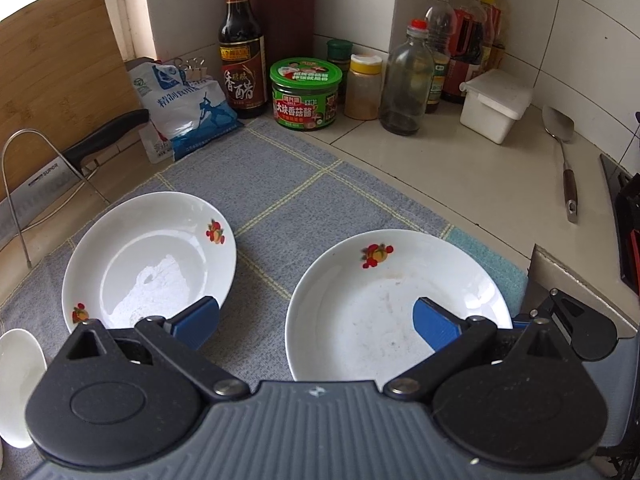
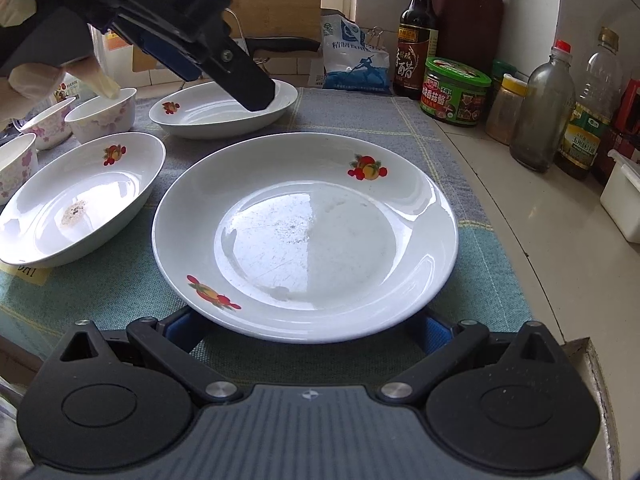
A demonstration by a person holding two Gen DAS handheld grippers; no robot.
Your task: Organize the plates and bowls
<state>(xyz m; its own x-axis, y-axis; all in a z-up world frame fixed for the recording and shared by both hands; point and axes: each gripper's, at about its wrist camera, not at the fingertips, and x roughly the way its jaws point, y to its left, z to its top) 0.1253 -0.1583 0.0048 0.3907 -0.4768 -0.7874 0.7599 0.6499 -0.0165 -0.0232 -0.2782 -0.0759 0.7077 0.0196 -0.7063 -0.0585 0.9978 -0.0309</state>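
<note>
the left gripper (image 1: pixel 316 320) hangs spread over two plates; only the right wrist view shows a third plate (image 2: pixel 76 204), bowls (image 2: pixel 104 114), and the right gripper (image 2: pixel 308 326) spread beneath the large plate (image 2: pixel 304 232).

Plates (image 2: pixel 304 236): glazed white ceramic, glossy, strong window glare; fine scratches on the centre of the near one. Mat (image 1: pixel 276 200): woven cloth, matt, coarse weave. Cutting board (image 1: pixel 60 76): bare wood, visible grain. Counter (image 1: pixel 460 176): smooth tile, slight sheen. Spatula (image 1: pixel 558 120): brushed metal head, wooden handle. Gripper housing (image 2: pixel 308 432): matt ribbed plastic; blue plastic pads (image 1: pixel 436 326).
</note>
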